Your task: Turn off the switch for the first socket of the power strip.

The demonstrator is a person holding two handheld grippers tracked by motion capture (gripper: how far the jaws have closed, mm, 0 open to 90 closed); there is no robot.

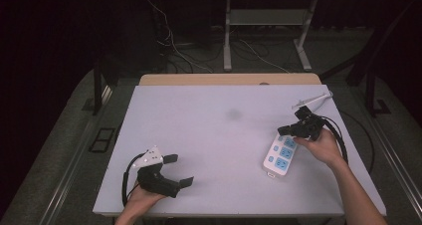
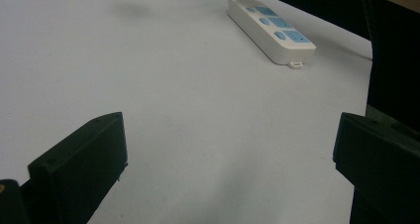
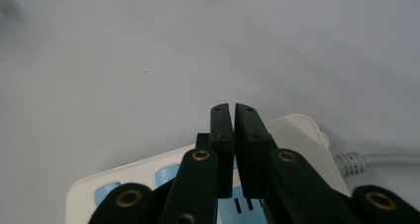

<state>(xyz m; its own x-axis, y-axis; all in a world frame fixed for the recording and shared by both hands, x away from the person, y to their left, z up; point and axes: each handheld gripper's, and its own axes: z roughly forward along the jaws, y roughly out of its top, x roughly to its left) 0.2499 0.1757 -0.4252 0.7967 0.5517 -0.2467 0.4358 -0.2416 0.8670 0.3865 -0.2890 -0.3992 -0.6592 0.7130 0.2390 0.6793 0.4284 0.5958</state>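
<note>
High view: at the table's near left corner the left gripper (image 1: pixel 178 170) rests low over the pale grey table (image 1: pixel 214 135), held by the person's left hand (image 1: pixel 144 197), its jaws spread wide with nothing between them. The left gripper view shows the same wide gap over bare tabletop. Toward the right side lies a white power strip (image 1: pixel 281 155) with blue socket faces, angled across the table, its white cable (image 1: pixel 313 100) running off toward the far right corner. The right gripper (image 1: pixel 287 131), in the right hand (image 1: pixel 321 148), hovers at the strip's far end; the right gripper view shows its jaws pressed nearly together, clenched on nothing, just above the strip (image 3: pixel 297 135).
</note>
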